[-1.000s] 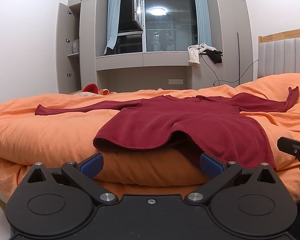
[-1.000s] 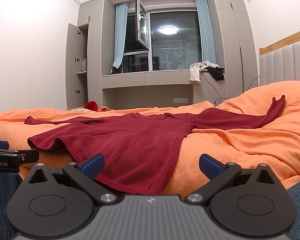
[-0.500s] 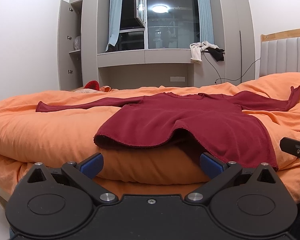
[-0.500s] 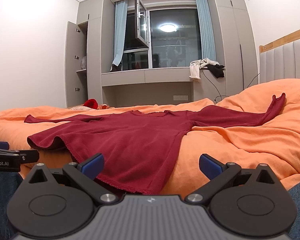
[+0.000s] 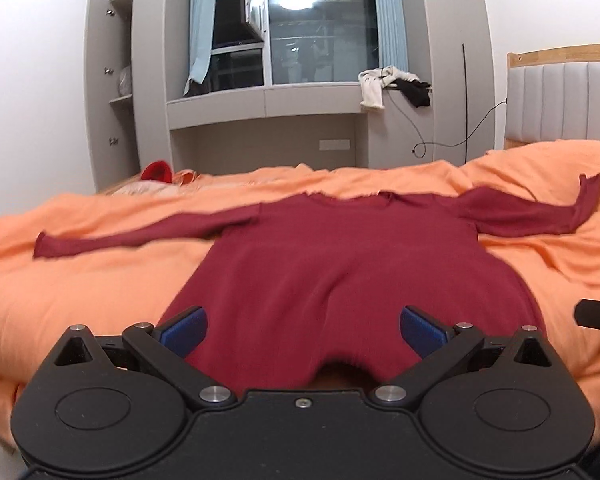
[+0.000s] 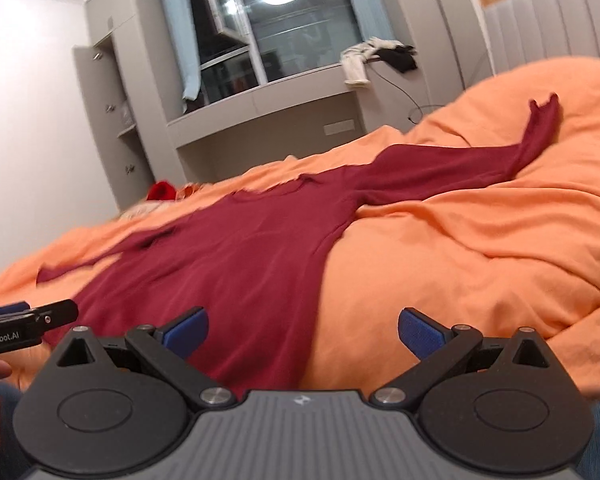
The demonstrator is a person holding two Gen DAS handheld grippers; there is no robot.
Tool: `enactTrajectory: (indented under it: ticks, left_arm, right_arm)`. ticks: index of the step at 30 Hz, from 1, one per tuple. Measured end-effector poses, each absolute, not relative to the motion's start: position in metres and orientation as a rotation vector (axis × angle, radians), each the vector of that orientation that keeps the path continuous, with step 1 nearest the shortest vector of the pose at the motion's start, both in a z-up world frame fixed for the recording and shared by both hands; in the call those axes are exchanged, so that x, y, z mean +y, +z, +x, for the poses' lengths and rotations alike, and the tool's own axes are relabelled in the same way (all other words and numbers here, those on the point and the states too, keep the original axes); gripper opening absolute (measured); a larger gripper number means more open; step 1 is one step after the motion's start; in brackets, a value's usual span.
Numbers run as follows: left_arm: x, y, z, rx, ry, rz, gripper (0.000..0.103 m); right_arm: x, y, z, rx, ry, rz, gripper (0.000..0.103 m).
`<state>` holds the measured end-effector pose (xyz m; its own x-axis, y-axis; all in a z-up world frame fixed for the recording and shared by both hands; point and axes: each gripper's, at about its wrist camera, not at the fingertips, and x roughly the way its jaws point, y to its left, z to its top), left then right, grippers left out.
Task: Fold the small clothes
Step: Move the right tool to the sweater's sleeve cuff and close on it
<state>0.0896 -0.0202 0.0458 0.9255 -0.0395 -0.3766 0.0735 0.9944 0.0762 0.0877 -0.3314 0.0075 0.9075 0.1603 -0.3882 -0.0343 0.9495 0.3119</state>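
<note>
Left tool (image 5: 302, 330): jaws spread wide, nothing held between the blue pads (image 5: 184, 330). It sits low over the near hem of the dark red long-sleeved top (image 5: 340, 276), centred on the garment's body. The hem edge lies between the two pads in the left wrist view; contact between pads and fabric cannot be confirmed.

Right tool (image 6: 302, 330): jaws likewise spread wide and empty. It is positioned at the garment's right side edge, near the hem. In the right wrist view its left pad (image 6: 186, 330) overlaps the red fabric and its right pad overlaps bare orange duvet (image 6: 480, 248). The view is tilted and partly blurred.

Garment position: the top (image 6: 252, 264) lies flat on the orange duvet (image 5: 80, 280) covering the bed, neckline pointing away from both tools. Both sleeves are extended outward. The left sleeve (image 5: 140, 234) runs across the duvet to the left; the right sleeve (image 6: 460, 164) runs toward the padded headboard (image 5: 560, 100), its cuff turned upward on a rise in the duvet.

Each tool's tip appears at the edge of the other camera's view: the left tool (image 6: 32, 318) at the left edge, the right tool (image 5: 598, 314) at the right edge.

Background: window (image 5: 320, 28), grey built-in cupboards, clothes (image 5: 392, 84) draped on the sill.
</note>
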Motion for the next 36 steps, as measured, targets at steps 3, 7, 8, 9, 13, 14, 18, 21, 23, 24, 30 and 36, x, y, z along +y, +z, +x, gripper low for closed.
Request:
enactTrajectory:
  ticks: [3, 7, 8, 9, 13, 14, 18, 21, 23, 24, 30, 36]
  left_arm:
    - [-0.032, 0.055, 0.120, 0.404, -0.054, 0.096, 0.103]
    - [-0.044, 0.061, 0.163, 0.444, -0.061, 0.096, 0.103]
    - [-0.048, 0.063, 0.175, 0.451, -0.070, 0.090, 0.103]
    - [-0.050, 0.064, 0.184, 0.456, -0.076, 0.086, 0.103]
    - [-0.064, 0.059, 0.226, 0.496, -0.101, 0.083, 0.103]
    - [-0.068, 0.056, 0.236, 0.516, -0.100, 0.084, 0.103]
    - [-0.080, 0.043, 0.271, 0.597, -0.096, 0.078, 0.102]
    - [-0.086, 0.034, 0.286, 0.608, -0.101, 0.083, 0.102]
    - [-0.087, 0.027, 0.293, 0.601, -0.110, 0.089, 0.102]
    - [-0.087, 0.022, 0.295, 0.595, -0.114, 0.088, 0.102]
    - [-0.079, -0.004, 0.304, 0.633, -0.123, 0.074, 0.102]
    - [-0.082, -0.010, 0.303, 0.620, -0.126, 0.094, 0.103]
  right_arm:
    - [-0.361, 0.015, 0.102, 0.379, 0.039, 0.373, 0.103]
    - [-0.399, 0.031, 0.119, 0.294, -0.046, 0.346, 0.103]
    - [-0.407, 0.034, 0.123, 0.266, -0.074, 0.336, 0.103]
    - [-0.416, 0.037, 0.128, 0.233, -0.105, 0.327, 0.103]
    - [-0.449, 0.049, 0.157, 0.183, -0.207, 0.277, 0.103]
    - [-0.454, 0.051, 0.167, 0.197, -0.222, 0.269, 0.103]
    - [-0.478, 0.050, 0.214, 0.284, -0.236, 0.249, 0.103]
    - [-0.487, 0.046, 0.241, 0.320, -0.300, 0.244, 0.103]
    - [-0.493, 0.042, 0.256, 0.324, -0.313, 0.244, 0.103]
    - [-0.498, 0.041, 0.263, 0.320, -0.312, 0.238, 0.103]
    - [-0.522, 0.035, 0.317, 0.293, -0.438, 0.099, 0.103]
    - [-0.538, 0.032, 0.361, 0.287, -0.538, 0.021, 0.103]
